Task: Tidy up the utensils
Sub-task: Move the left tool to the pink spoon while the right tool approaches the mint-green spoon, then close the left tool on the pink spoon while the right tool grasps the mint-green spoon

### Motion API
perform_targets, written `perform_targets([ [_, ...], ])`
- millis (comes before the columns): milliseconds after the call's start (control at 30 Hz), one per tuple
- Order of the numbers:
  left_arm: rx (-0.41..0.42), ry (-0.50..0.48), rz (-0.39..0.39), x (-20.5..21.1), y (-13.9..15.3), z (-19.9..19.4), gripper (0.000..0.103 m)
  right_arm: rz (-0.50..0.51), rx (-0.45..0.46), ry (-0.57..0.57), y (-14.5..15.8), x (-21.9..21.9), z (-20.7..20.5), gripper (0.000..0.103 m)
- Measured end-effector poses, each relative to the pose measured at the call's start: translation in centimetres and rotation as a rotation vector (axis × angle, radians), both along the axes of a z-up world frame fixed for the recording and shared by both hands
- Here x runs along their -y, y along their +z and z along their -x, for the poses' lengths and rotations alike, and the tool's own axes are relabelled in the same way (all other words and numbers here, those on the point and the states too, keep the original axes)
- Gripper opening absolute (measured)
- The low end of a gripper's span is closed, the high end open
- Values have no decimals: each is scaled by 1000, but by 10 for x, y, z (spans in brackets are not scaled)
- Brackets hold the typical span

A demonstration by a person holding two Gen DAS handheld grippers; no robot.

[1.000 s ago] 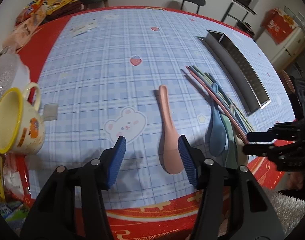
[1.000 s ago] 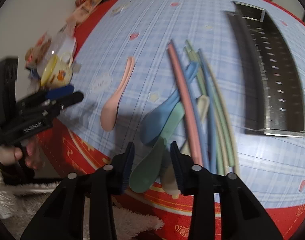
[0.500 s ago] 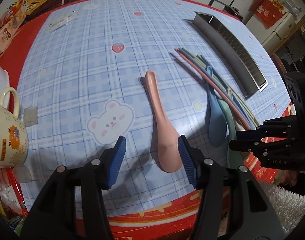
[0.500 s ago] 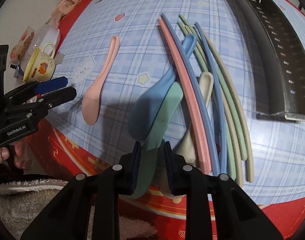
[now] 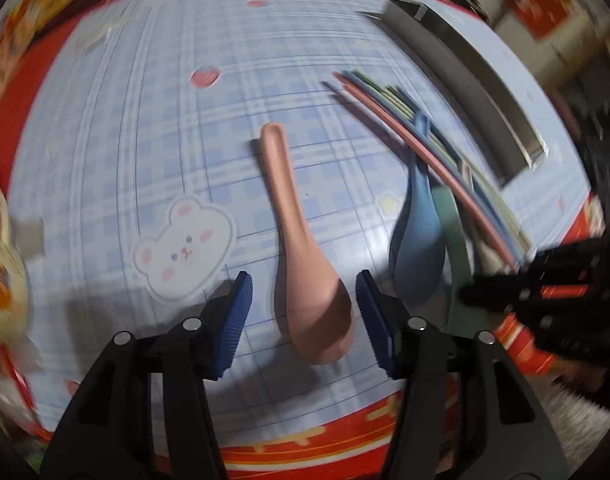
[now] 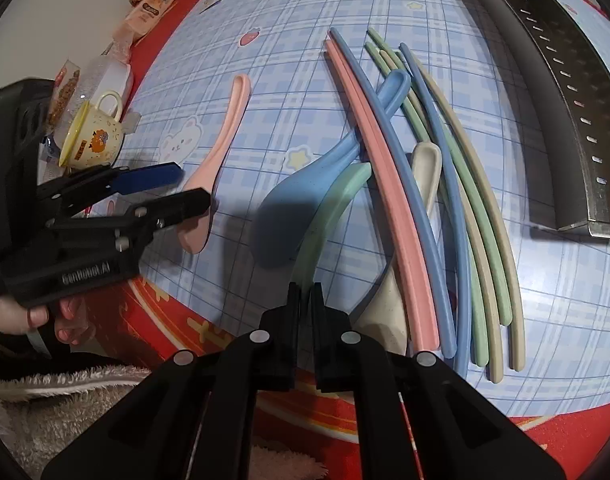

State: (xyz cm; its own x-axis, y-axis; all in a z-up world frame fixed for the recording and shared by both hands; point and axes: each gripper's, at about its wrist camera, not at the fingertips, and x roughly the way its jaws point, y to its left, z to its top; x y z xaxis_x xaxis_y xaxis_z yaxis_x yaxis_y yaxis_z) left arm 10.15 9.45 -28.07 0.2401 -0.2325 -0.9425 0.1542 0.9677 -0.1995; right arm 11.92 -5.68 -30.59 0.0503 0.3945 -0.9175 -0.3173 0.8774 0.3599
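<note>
A pink spoon point(image 5: 301, 248) lies on the blue checked cloth. Its bowl sits between the blue pads of my left gripper point(image 5: 305, 312). The jaws are closing, and a gap still shows at the left pad. Further right lie a blue spoon point(image 6: 305, 192), a green spoon point(image 6: 337, 200) and a beige spoon point(image 6: 425, 168), crossed by several long pink, blue, green and beige chopsticks point(image 6: 389, 184). At the table's front edge my right gripper point(image 6: 305, 292) is shut on the bowl end of the green spoon.
A long perforated metal tray point(image 6: 565, 100) lies beyond the chopsticks at the right. A yellow cup point(image 6: 93, 140) and snack packs point(image 6: 153, 8) crowd the left side. The red cloth border point(image 6: 177, 320) marks the near edge. A hand point(image 6: 33, 316) holds the left gripper.
My right jaws have come together on the green spoon's bowl. My left gripper has sunk toward the pink spoon, whose bowl now lies between the pads.
</note>
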Motion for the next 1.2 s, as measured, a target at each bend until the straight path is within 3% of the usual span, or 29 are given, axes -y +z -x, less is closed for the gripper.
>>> perform_targets([
  [233,-40,114,109,-19,-7,-2,42,-11,-3,12,0,2,-1,6],
  [333,-62,129,169,-21,-11,-4,32,-15,-7,14,0,3,-1,6],
  [433,-62,138,167,-20,-9,1,31,-17,-11,18,0,3,-1,6],
  [600,-44,100,188,-9,4,5,20,-18,-16,22,0,3,-1,6],
  [967,-63,-18,212,24,2,5,20,-22,-20,33,0,2,-1,6],
  [1200,-40,15,211,19,-2,-10,26,-28,-22,34,0,4,0,6],
])
